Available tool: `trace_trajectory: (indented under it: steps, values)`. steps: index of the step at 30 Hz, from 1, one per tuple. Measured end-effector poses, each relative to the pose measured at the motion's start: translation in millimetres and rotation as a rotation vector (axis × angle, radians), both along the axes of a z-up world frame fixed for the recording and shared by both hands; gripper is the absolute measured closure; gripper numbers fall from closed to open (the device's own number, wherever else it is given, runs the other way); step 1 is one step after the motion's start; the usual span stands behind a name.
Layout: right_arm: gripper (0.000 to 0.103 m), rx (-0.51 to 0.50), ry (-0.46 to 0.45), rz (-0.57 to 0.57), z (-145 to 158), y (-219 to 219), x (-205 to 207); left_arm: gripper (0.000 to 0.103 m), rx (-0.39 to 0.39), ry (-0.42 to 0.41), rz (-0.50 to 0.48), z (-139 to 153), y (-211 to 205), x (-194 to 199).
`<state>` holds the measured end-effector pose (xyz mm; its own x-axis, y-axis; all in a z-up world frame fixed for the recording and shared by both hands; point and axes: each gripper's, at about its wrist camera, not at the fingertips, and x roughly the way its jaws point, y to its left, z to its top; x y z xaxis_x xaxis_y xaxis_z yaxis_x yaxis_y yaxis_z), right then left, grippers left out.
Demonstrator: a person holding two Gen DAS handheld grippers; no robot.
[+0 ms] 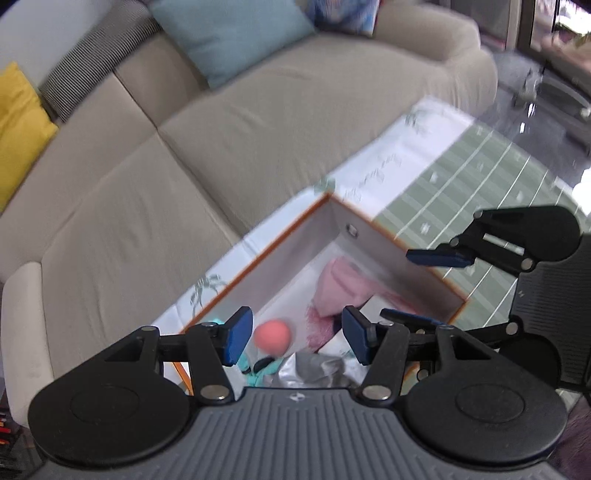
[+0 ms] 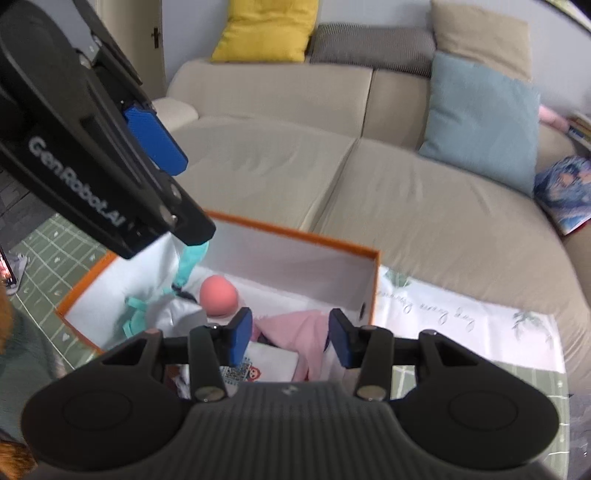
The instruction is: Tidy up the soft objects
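- We see an open box (image 2: 258, 254) with orange rims and smooth white inner walls, standing on a white printed cloth (image 2: 461, 325) in front of the sofa (image 2: 406, 206).
- Inside the box lie the soft things: a round, matte coral ball (image 2: 218, 295), a crumpled pink cloth (image 2: 303, 328), a silvery grey fabric piece (image 1: 314, 373) with teal straps (image 2: 136, 314), and a white folded item (image 2: 273, 362) with a small red print.
- Our left tongs (image 1: 297, 338) hang over the box with the blue pads well apart and nothing between them; the ball shows in the gap, far below.
- Our right tongs (image 2: 290, 339) stand partly open, also gripping nothing, above the pink cloth.
- Each pair of tongs crosses the other camera's view and hides part of the box.
- The sofa is beige, broad-cushioned and lightly creased, carrying a yellow cushion (image 2: 266, 29), a light blue cushion (image 2: 480, 118), a finely striped grey cushion (image 2: 373, 48) and a blue patterned one (image 2: 565, 192).
- A green mat (image 1: 461, 199) with white lines lies under the cloth.
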<state>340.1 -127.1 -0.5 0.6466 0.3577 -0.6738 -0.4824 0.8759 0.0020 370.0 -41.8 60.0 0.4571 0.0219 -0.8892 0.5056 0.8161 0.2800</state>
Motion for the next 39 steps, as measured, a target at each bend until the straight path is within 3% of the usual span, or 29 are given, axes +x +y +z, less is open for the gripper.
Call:
trace_trajectory:
  steps: [11,18,26,30,39]
  values:
    - [0.056,0.049,-0.18,-0.066,85.2,-22.9,-96.9,0.037,-0.23,-0.273,-0.015,92.9,10.3,-109.5]
    - [0.052,0.102,-0.251,-0.116,120.2,-35.2,-174.8,0.037,-0.359,-0.432,0.006,115.0,25.0,-196.8]
    - [0.048,0.121,-0.354,-0.16,135.0,-34.8,-266.3,0.037,-0.442,-0.604,0.073,117.3,35.5,-290.1]
    - [0.046,0.147,-0.391,-0.191,135.3,-35.9,-307.3,0.037,-0.498,-0.635,0.124,108.2,39.5,-324.0]
    - [0.045,0.188,-0.418,-0.264,120.1,-36.7,-380.3,0.037,-0.499,-0.635,0.203,74.7,48.5,-378.4]
